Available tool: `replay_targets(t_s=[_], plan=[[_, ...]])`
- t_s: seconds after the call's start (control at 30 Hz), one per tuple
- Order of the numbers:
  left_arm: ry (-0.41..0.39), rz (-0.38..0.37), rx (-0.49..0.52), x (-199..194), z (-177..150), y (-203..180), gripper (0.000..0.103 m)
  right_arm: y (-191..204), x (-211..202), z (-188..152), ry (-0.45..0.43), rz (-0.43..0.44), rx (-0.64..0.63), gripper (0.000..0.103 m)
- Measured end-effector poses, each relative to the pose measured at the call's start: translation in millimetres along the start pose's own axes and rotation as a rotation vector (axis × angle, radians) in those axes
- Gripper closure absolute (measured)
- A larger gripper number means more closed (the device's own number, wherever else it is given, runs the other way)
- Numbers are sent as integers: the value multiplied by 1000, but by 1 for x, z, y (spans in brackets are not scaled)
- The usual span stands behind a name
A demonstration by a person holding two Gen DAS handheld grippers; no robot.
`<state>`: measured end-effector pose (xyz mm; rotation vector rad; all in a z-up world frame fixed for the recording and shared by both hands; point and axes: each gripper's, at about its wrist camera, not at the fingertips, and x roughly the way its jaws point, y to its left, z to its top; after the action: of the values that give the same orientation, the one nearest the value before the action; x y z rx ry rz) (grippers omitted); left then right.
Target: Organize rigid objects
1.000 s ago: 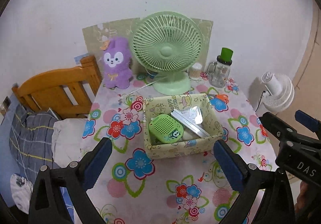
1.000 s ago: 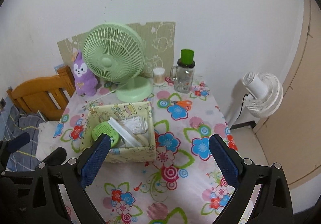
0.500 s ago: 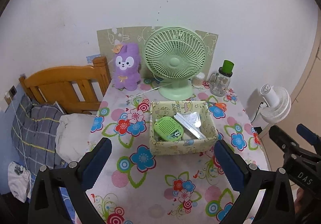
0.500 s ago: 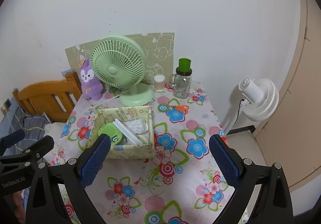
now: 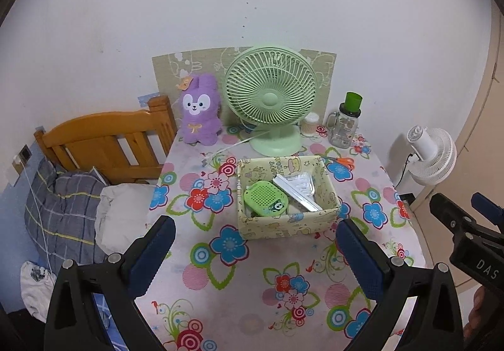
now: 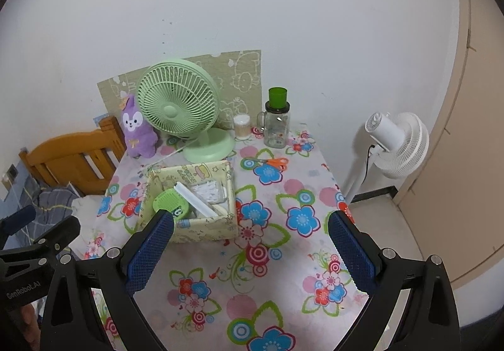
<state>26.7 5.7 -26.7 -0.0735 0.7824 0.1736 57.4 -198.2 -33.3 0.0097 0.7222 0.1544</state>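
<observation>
Storage box [image 5: 285, 222] (pale yellow, cartoon print, open top) is seen mid-table on the floral tablecloth [image 5: 226, 281]. Packed inside: a green perforated device [image 5: 266, 197] with a panda sticker toward the left wall, a long white flat piece [image 5: 296, 193] lying diagonally across the middle, and a clear plastic packet [image 5: 304, 182] at the back right. What lies under them cannot be made out.

Orange-handled scissors [image 5: 341, 161] are lying flat on the cloth just behind the box's right rear corner, outside the box. Further back, along the wall: green desk fan [image 5: 271, 99] upright, its white cord trailing toward the box; purple plush rabbit [image 5: 200, 111] to its left; small cotton-swab tub [image 5: 308, 125] and a glass mug-jar with a green cap [image 5: 345, 126] to its right.

Left gripper [image 5: 252, 259]: jaws spread wide, nothing between the blue pads, held above the near edge of the table, well short of the box. Right gripper [image 6: 249, 253]: same state, jaws wide apart, empty, also at the near edge; its left pad overlaps the box's front corner in the right wrist view only.

Off the table: wooden headboard [image 5: 107, 137] and checked bedding [image 5: 63, 209] at left, white standing fan [image 5: 431, 155] on the floor at right.
</observation>
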Motion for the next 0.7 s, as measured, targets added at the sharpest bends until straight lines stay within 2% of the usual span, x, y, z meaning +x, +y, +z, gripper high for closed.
replay_targets(t_s=[0.7], plan=[[-24,-11,-2,-10,7,-9,0,-6,-6,4,-21,-18,-6,3]])
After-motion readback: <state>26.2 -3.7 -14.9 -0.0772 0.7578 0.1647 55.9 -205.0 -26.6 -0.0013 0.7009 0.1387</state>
